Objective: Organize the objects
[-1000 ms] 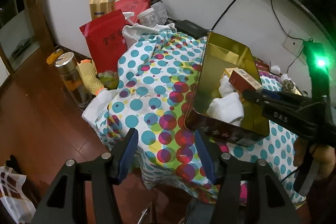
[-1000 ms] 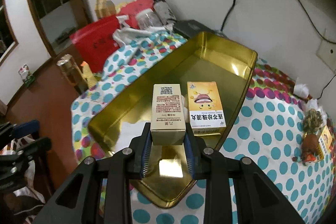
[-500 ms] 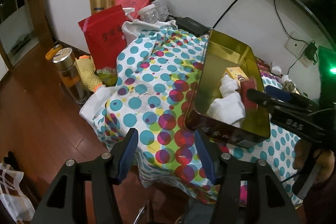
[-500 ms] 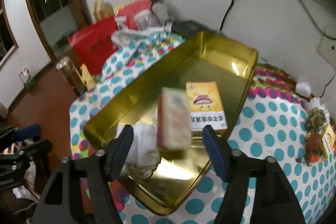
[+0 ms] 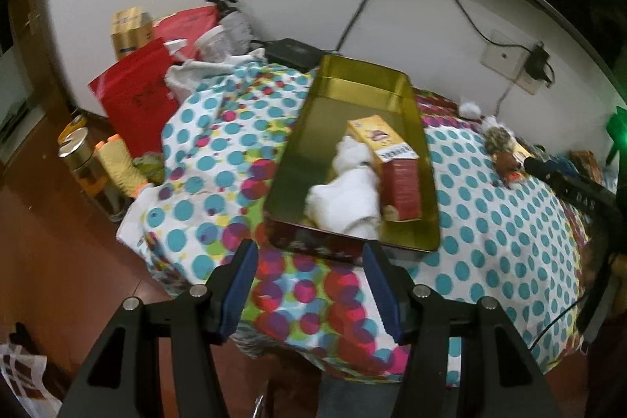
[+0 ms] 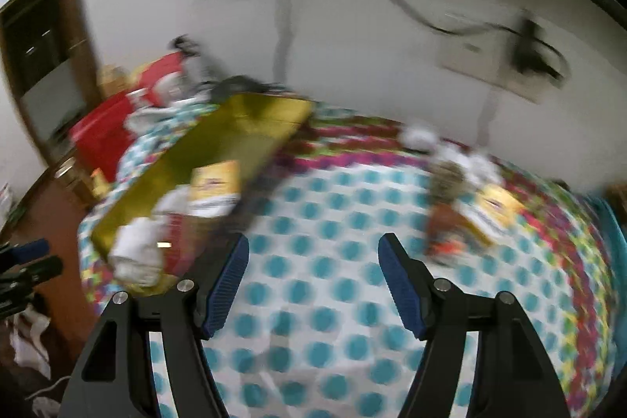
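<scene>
A gold metal tray (image 5: 354, 87) sits on the polka-dot tablecloth. In it lie a yellow box (image 5: 378, 140), a red-sided box (image 5: 401, 189) and a white cloth (image 5: 345, 196). My left gripper (image 5: 309, 285) is open and empty, just in front of the tray's near edge. My right gripper (image 6: 313, 281) is open and empty over the cloth, right of the tray (image 6: 243, 128); this view is blurred. A second yellow box (image 6: 490, 212) and a brown item (image 6: 444, 218) lie on the cloth to the right.
Red bags (image 5: 137, 96), a gold carton (image 5: 129, 34) and a spray bottle (image 5: 231, 18) crowd the far left by the wall. A metal flask (image 5: 84, 165) stands on the wooden floor. A wall socket (image 5: 509, 59) with cables is behind the table.
My right gripper opened and dropped the box into the tray, then swung right, away from the tray. My left gripper moved a little closer to the tray.
</scene>
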Tool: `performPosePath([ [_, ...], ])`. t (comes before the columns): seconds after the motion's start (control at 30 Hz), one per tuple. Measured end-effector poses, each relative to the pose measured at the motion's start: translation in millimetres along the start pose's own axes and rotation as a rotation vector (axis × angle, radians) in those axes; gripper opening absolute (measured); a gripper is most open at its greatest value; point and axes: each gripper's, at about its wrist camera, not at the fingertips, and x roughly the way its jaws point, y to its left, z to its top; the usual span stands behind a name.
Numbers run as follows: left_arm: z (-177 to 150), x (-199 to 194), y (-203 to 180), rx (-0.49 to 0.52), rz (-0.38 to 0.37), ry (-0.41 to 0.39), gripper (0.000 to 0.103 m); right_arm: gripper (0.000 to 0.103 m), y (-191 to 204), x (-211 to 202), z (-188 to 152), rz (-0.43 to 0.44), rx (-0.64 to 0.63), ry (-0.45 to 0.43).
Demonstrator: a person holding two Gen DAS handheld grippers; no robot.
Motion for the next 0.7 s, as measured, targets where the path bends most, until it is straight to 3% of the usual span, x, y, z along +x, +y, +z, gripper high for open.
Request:
performPosePath([
  [0.23, 0.9, 8.3, -35.2, 0.059, -0.032, 0.024, 0.057, 0.067, -95.4, 3.9, -6.6, -0.171, 0.216, 0.036],
  [0.4, 1.0, 18.8, -59.5, 0.106, -0.049, 0.053, 0.057, 0.066, -136.8, 26.4, -6.9, -0.235, 0.302, 0.1],
  [0.53, 0.7, 25.8, -75.9, 0.138, -0.059, 0.064, 0.057, 0.058, -157.4, 49.5, -3.4, -0.214, 0.365, 0.147],
  [0.7, 2.7, 36.7, -92.8, 0.16, -0.062, 0.084, 0.057, 0.058, -165.4, 76.5, 6.2, -0.2, 0.435, 0.176],
])
